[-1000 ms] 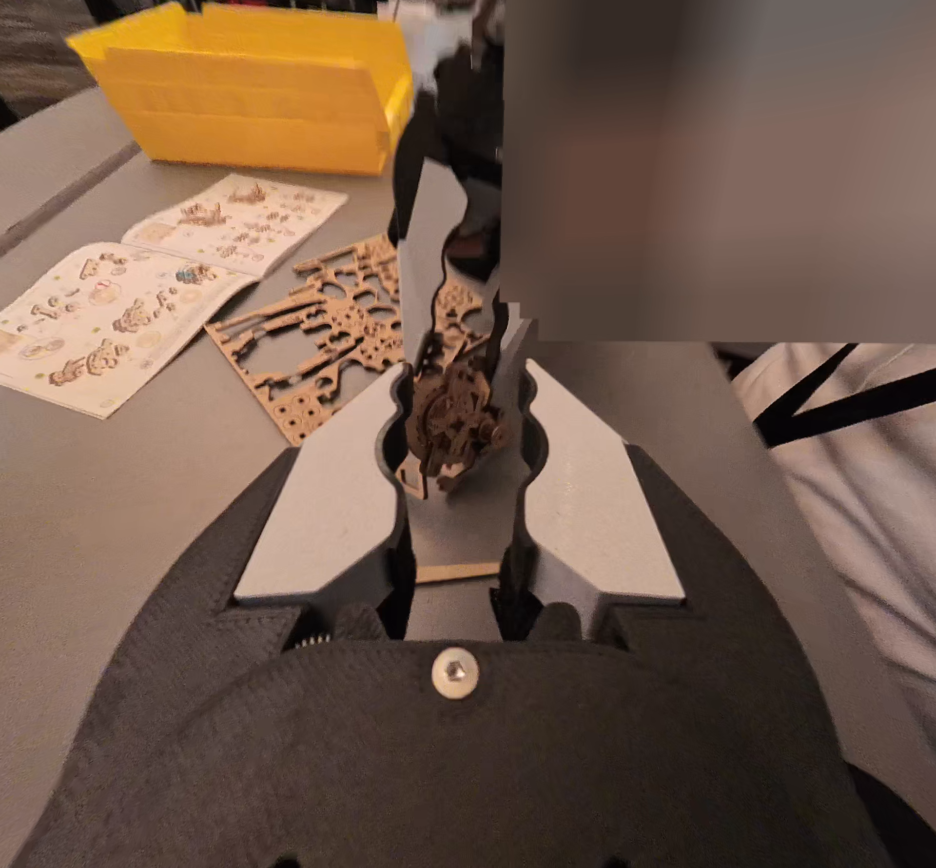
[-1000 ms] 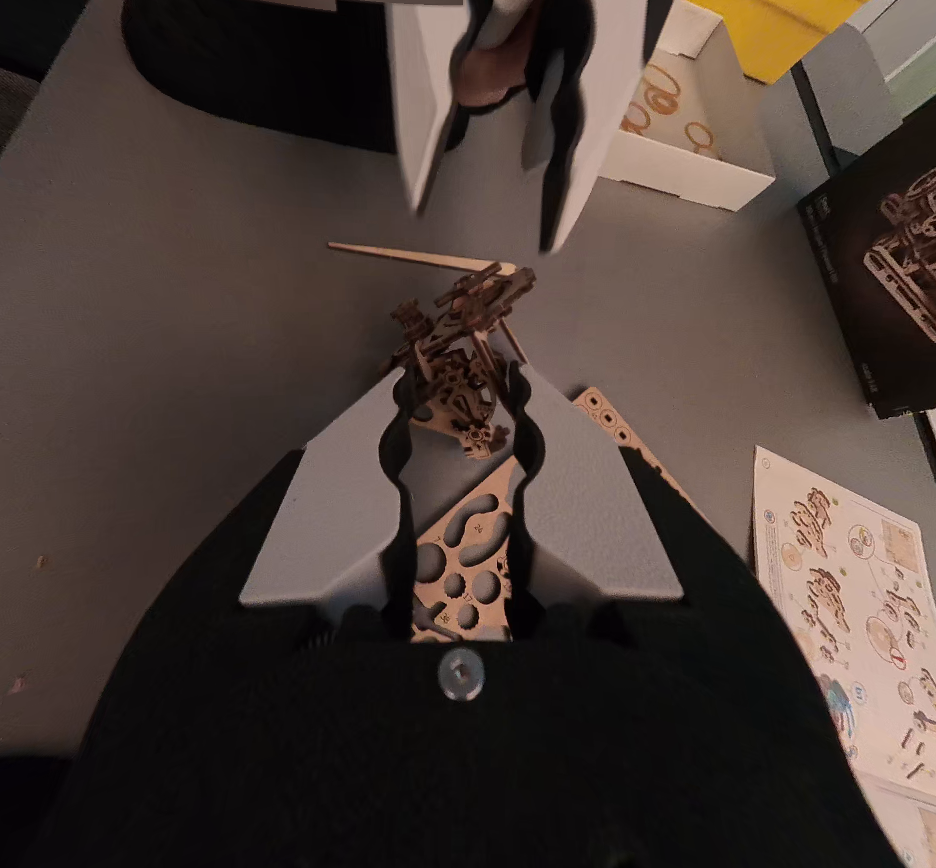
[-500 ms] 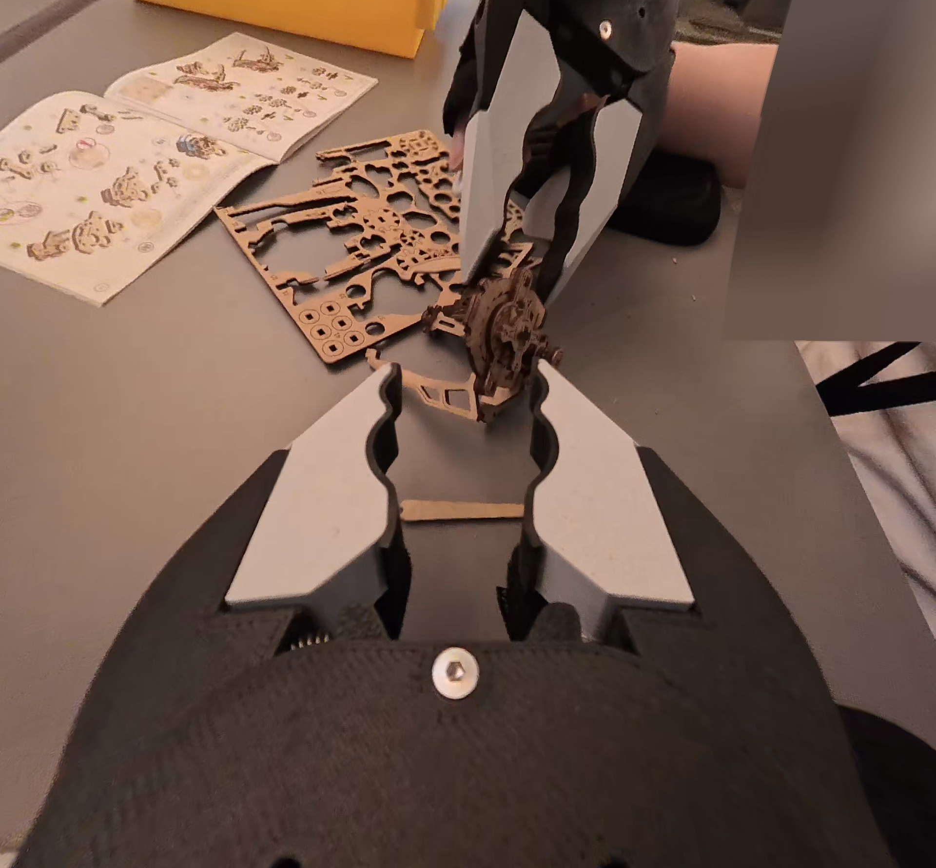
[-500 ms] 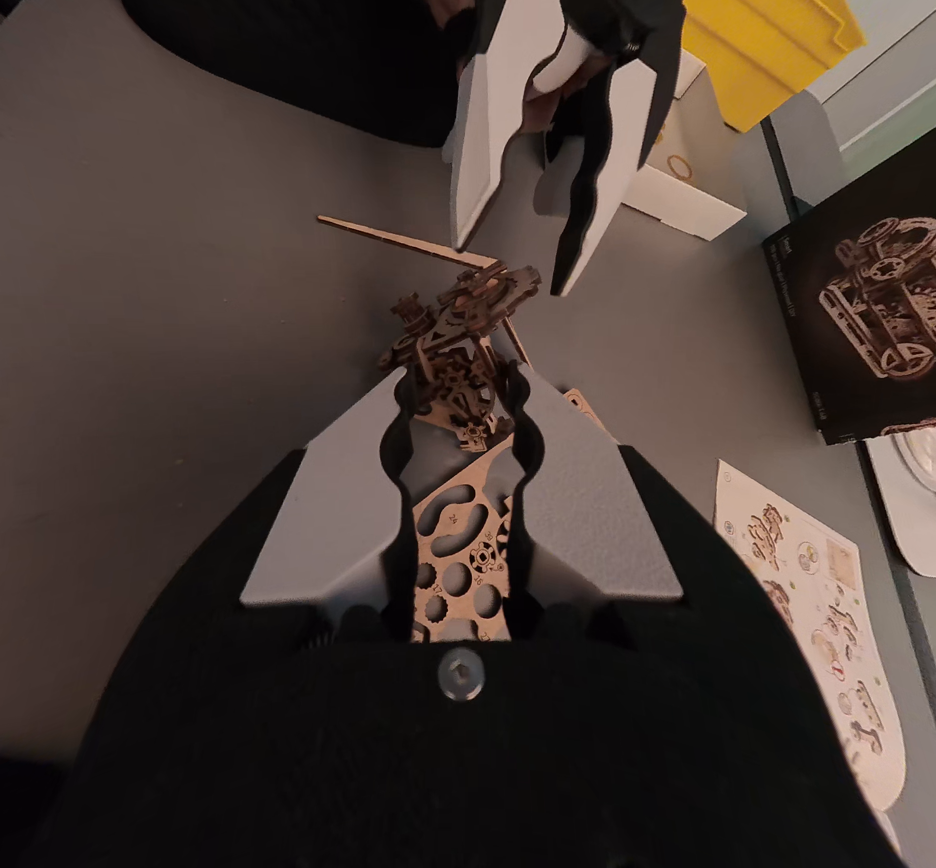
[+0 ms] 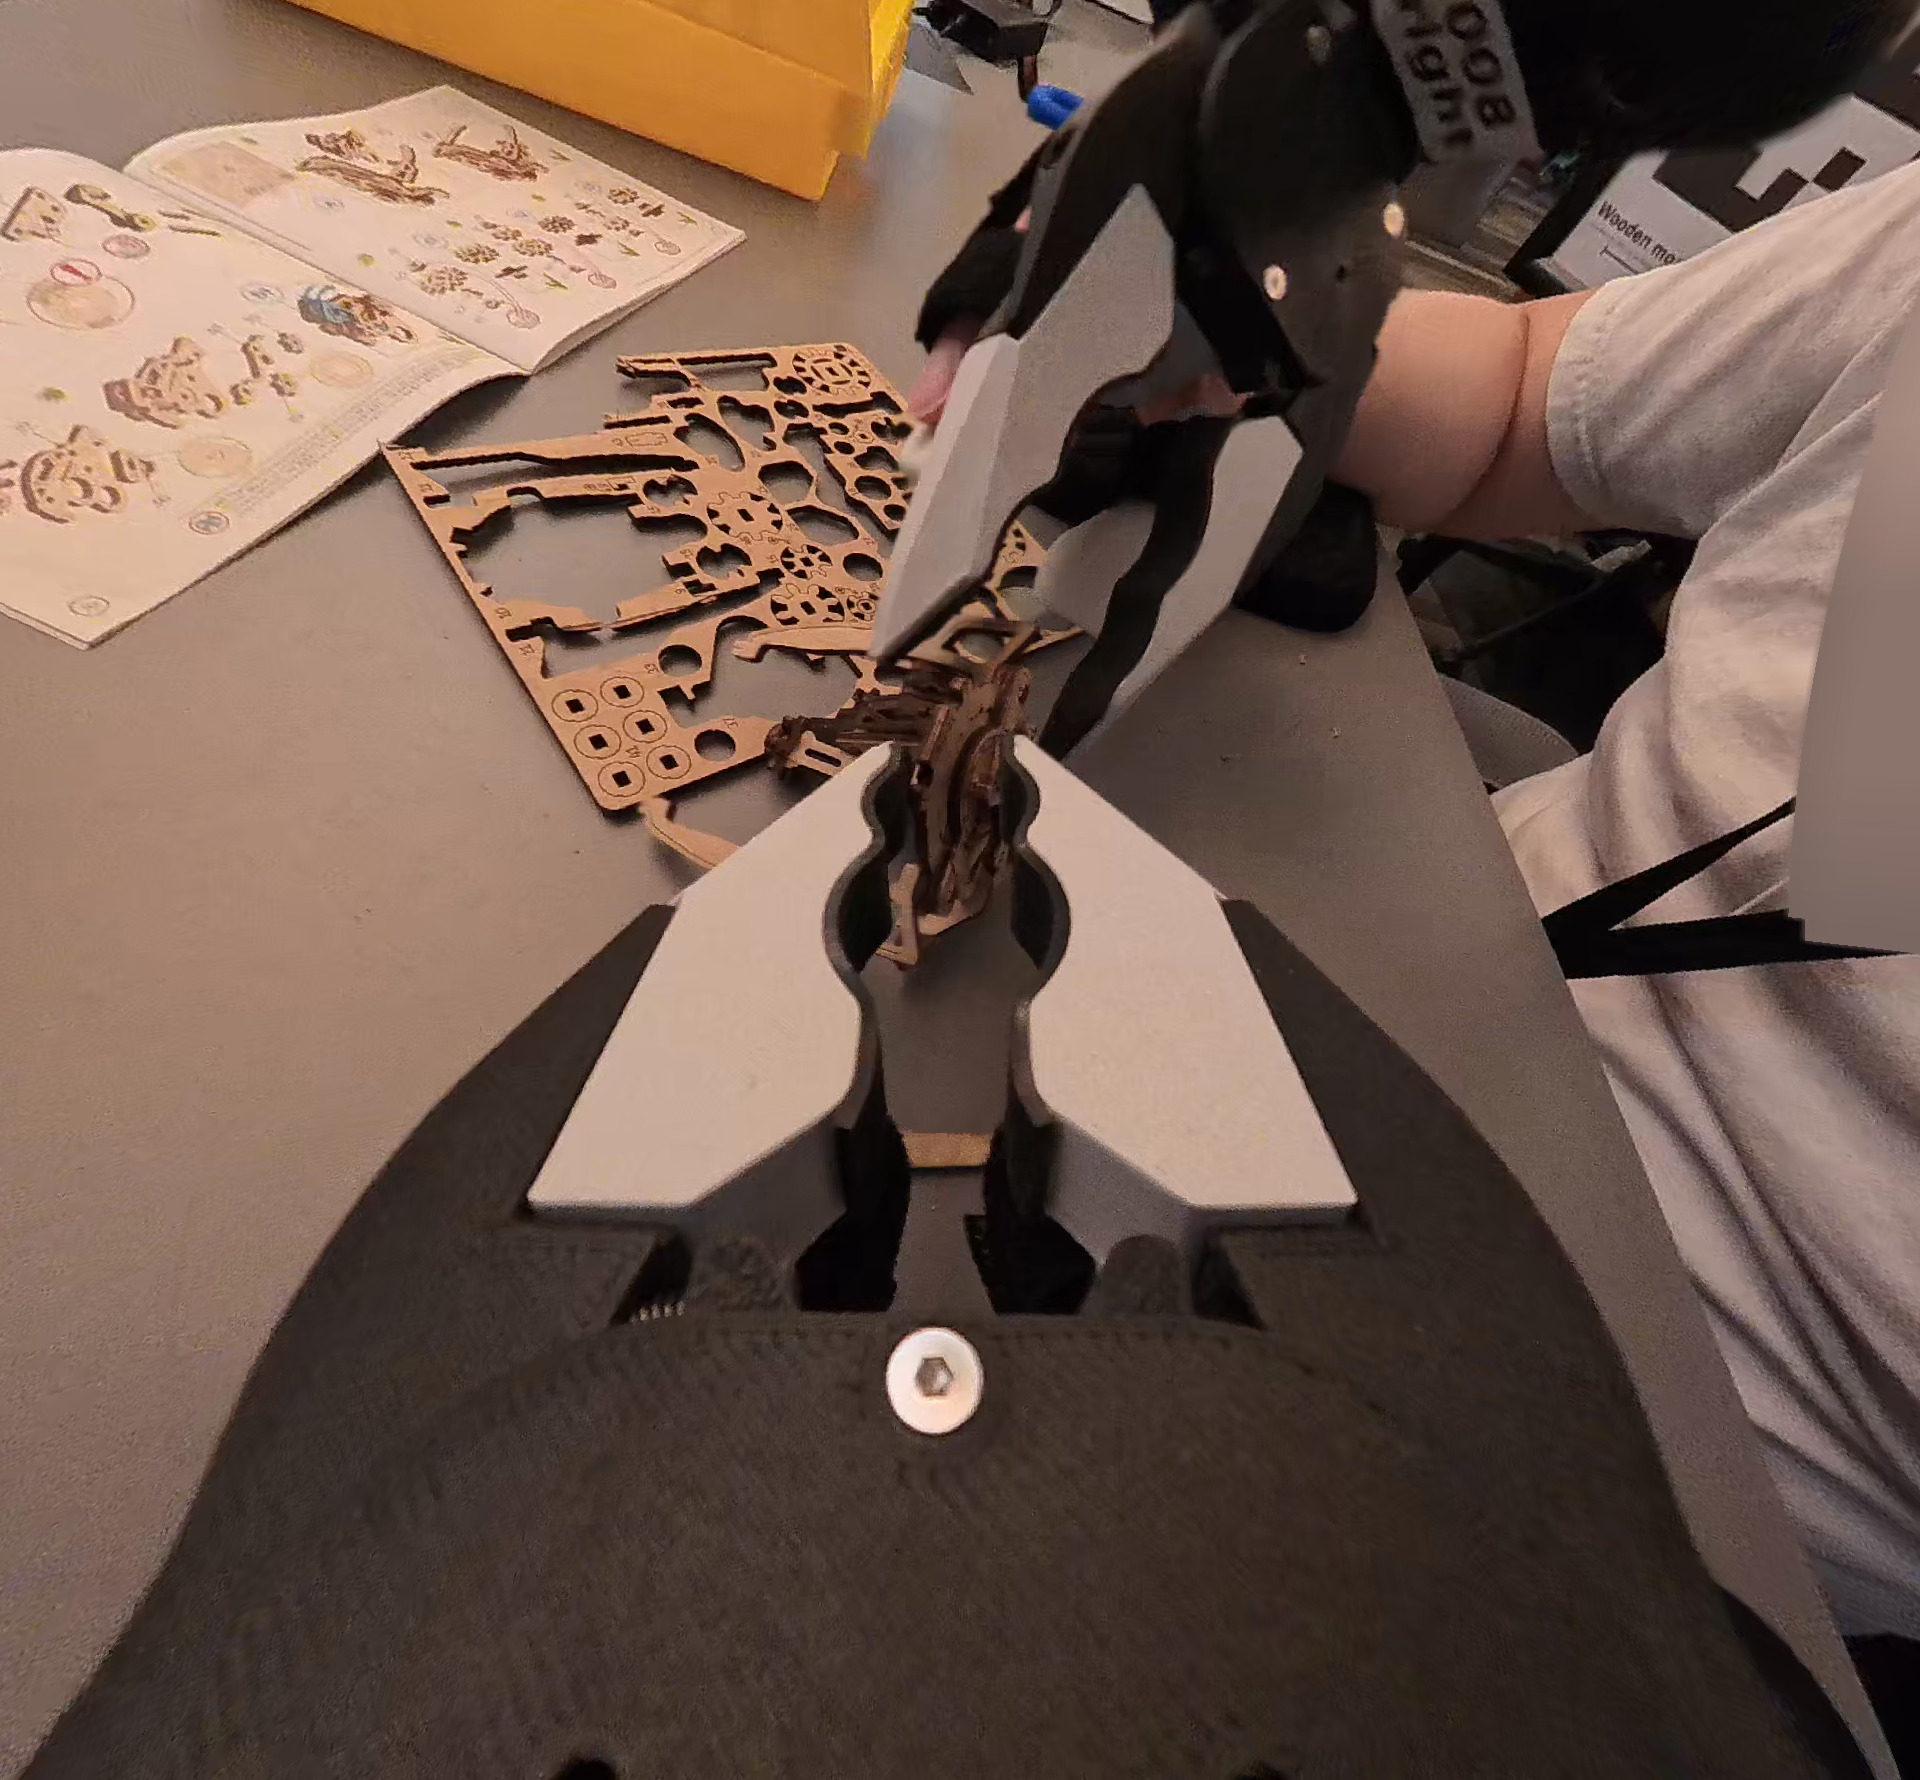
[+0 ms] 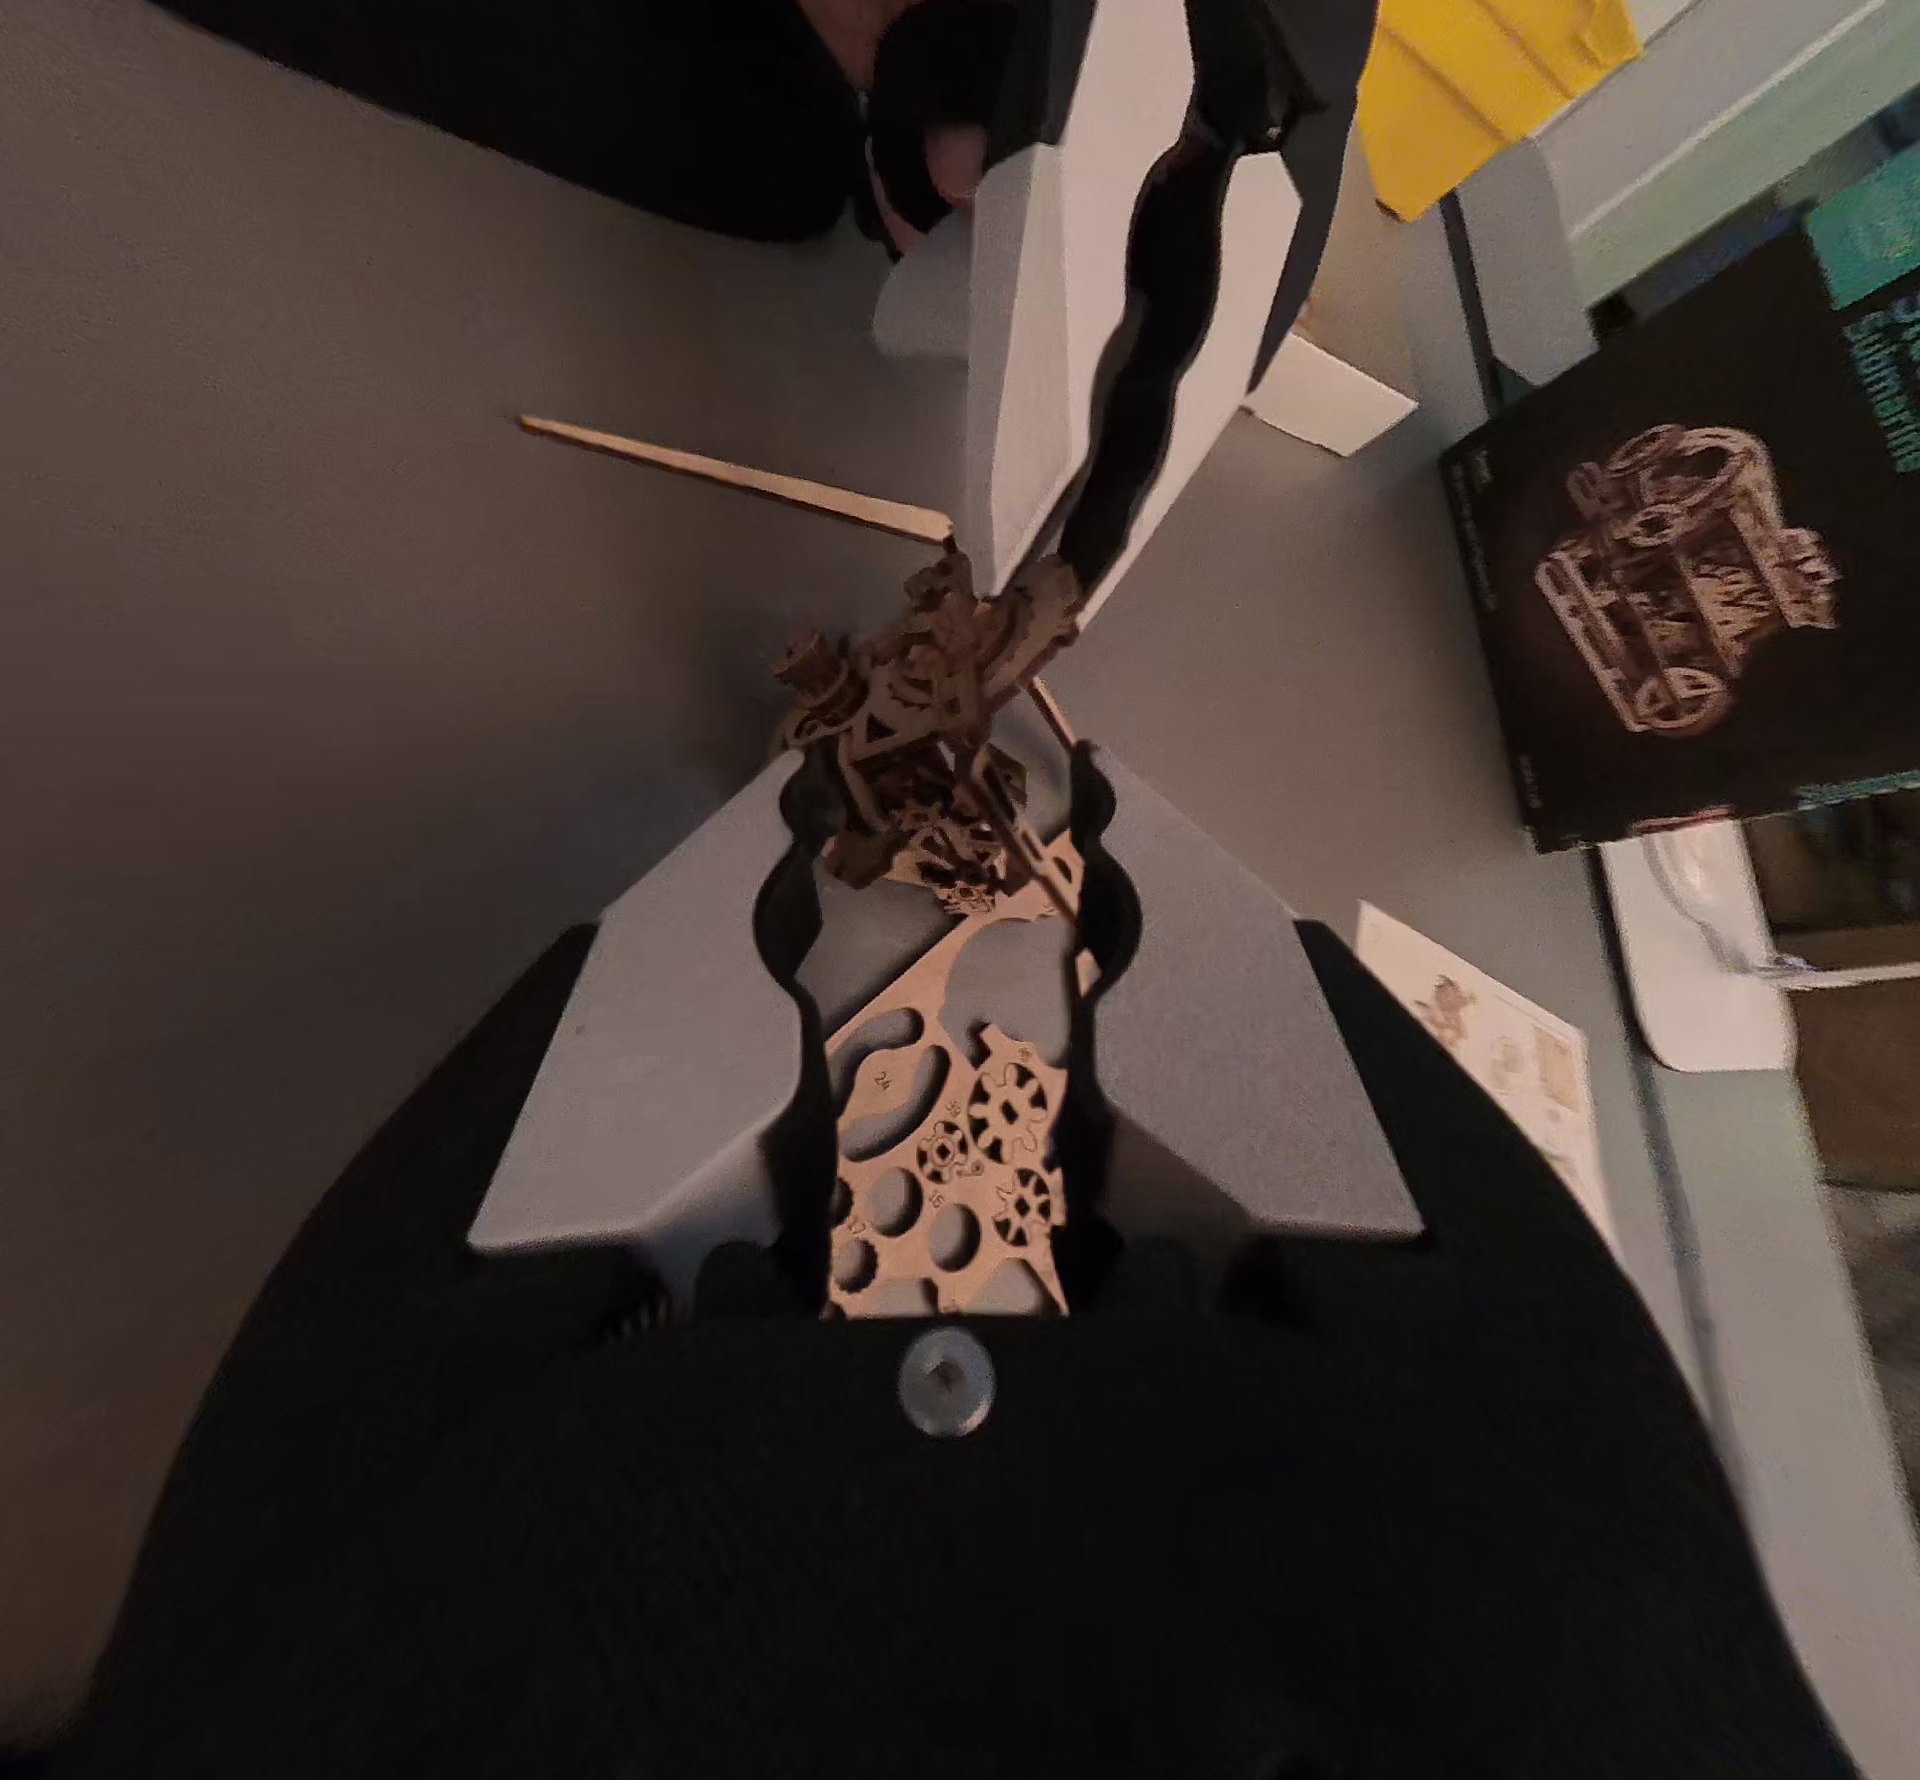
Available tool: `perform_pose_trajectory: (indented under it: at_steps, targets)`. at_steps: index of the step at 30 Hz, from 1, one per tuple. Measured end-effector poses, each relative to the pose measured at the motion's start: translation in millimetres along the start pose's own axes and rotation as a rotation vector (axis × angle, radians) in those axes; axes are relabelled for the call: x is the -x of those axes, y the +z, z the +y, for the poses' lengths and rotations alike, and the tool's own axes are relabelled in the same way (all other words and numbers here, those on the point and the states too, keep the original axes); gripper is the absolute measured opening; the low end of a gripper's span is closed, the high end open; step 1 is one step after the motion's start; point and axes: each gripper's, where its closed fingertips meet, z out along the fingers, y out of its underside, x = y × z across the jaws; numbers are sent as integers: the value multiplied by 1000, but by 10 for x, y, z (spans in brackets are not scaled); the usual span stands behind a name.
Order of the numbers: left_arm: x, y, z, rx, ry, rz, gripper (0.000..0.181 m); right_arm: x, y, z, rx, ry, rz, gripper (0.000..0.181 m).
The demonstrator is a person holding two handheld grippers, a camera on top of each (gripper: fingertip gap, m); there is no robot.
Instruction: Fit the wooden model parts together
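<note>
Item: wooden model sub-assy (image 5: 961,795) | loc: held above table (image 5: 260,899) nr its person-side edge | L tongs (image 5: 951,774) pinching its lower part | R tongs (image 6: 940,795) spread, tips flanking its far end | long axis runs L→R tongs; both touching or nearly.

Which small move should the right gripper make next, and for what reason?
Probably draw the right gripper back a little from the wooden model. The left gripper is shut on it, while the right one stands open around its other end and carries no part. Once clear, it could reach the parts sheet beneath.
</note>
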Motion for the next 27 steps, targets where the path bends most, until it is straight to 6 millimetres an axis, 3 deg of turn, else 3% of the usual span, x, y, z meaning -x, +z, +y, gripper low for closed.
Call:
perform_pose_trajectory:
  at_steps: [3, 4, 8, 17, 19, 27]
  targets:
    - [19, 6, -10, 0, -30, -21, 14, 15, 50, 32, 97, -88, 50, 37]
    - [16, 7, -16, 1, -38, -24, 5, 22, 66, 52, 127, -110, 59, 35]
    - [-66, 35, -42, 2, -20, -8, 1, -1, 69, 111, 216, -189, 103, 37]
    - [-26, 52, -17, -5, -70, -2, 12, 0, 65, 105, 192, -235, 122, 36]
    - [-65, 53, -25, -7, -79, 25, 2, -8, 67, 106, 186, -230, 121, 36]
    - [-64, 56, -38, -15, -132, 4, 2, -36, 67, 122, 201, -246, 142, 35]
